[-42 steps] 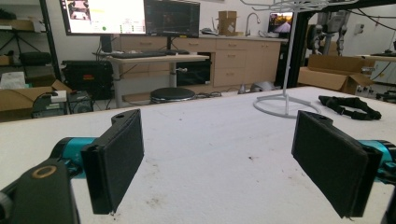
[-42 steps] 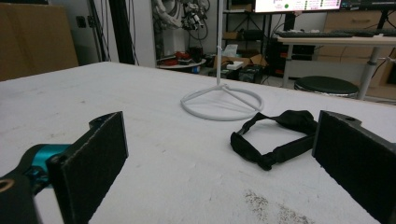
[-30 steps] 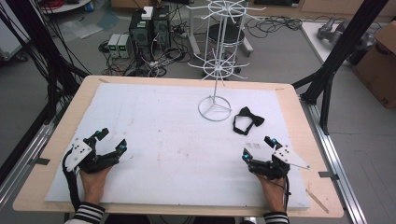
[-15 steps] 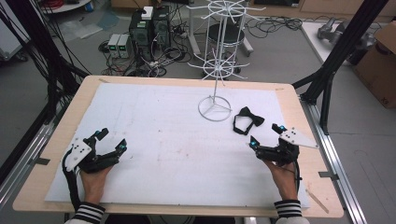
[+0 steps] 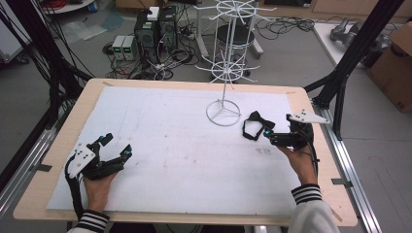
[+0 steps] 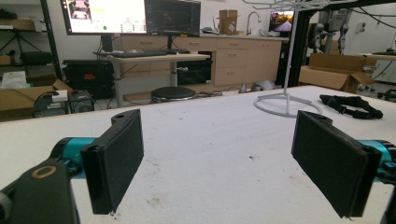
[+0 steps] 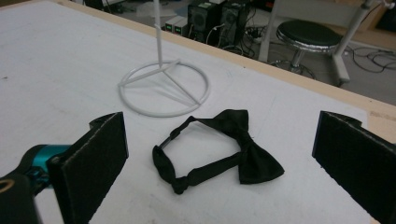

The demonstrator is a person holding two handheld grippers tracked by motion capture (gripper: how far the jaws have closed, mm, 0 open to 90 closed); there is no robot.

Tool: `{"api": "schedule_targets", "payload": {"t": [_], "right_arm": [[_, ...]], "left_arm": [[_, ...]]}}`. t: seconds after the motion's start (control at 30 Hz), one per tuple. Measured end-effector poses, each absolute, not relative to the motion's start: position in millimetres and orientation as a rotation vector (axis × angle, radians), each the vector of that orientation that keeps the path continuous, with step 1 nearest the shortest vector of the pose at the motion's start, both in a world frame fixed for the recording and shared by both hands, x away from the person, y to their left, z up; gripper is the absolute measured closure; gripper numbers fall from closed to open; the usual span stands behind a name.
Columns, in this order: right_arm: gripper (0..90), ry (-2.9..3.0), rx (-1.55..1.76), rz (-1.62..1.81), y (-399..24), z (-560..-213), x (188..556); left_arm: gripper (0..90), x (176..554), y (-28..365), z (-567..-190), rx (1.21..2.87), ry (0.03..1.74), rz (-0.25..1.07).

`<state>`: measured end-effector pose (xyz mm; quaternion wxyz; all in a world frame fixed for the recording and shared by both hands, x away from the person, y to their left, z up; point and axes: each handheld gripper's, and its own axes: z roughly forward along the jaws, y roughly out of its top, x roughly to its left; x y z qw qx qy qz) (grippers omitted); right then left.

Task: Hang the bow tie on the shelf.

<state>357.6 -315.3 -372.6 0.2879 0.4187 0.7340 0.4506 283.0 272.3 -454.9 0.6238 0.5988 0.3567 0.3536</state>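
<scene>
One bow tie (image 5: 256, 126) lies flat on the table (image 5: 184, 145), just at nine o'clock of the right tongs (image 5: 270, 137) in the high view, its strap loop toward the wire stand (image 5: 223, 112). Right tongs gape wide, holding nothing (left tongs (image 5: 116, 145) likewise, well apart).

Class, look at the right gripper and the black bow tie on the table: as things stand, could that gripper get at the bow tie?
Probably yes. The right gripper has its jaws open just short of the bow tie, which lies flat on the table beside the wire stand's base ring, nothing lying between them.
</scene>
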Motion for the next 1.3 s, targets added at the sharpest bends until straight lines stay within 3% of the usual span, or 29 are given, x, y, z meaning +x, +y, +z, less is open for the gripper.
{"api": "schedule_targets", "payload": {"t": [0.7, 0.93, 1.0, 1.03, 1.3], "right_arm": [[4.8, 2.135, 1.227, 0.946, -316.7, -373.9, 431.4], [6.9, 2.164, 1.276, 0.913, -325.9, -388.6, 447.8], [7.8, 2.184, 1.269, 0.878, -323.8, -392.9, 450.7], [15.8, 2.216, 1.250, 0.876, -321.6, -395.4, 452.5], [17.3, 2.267, 1.215, 0.786, -308.3, -406.1, 459.0]], "left_arm": [[17.2, 283.2, 272.4, -454.8, 1.378, 0.821, 0.811], [17.2, 283.2, 272.5, -454.7, 1.378, 0.822, 0.810], [17.2, 283.2, 272.5, -454.8, 1.377, 0.823, 0.810], [17.3, 283.2, 272.5, -454.7, 1.377, 0.823, 0.810], [17.3, 283.2, 272.4, -454.7, 1.379, 0.822, 0.811]]}}
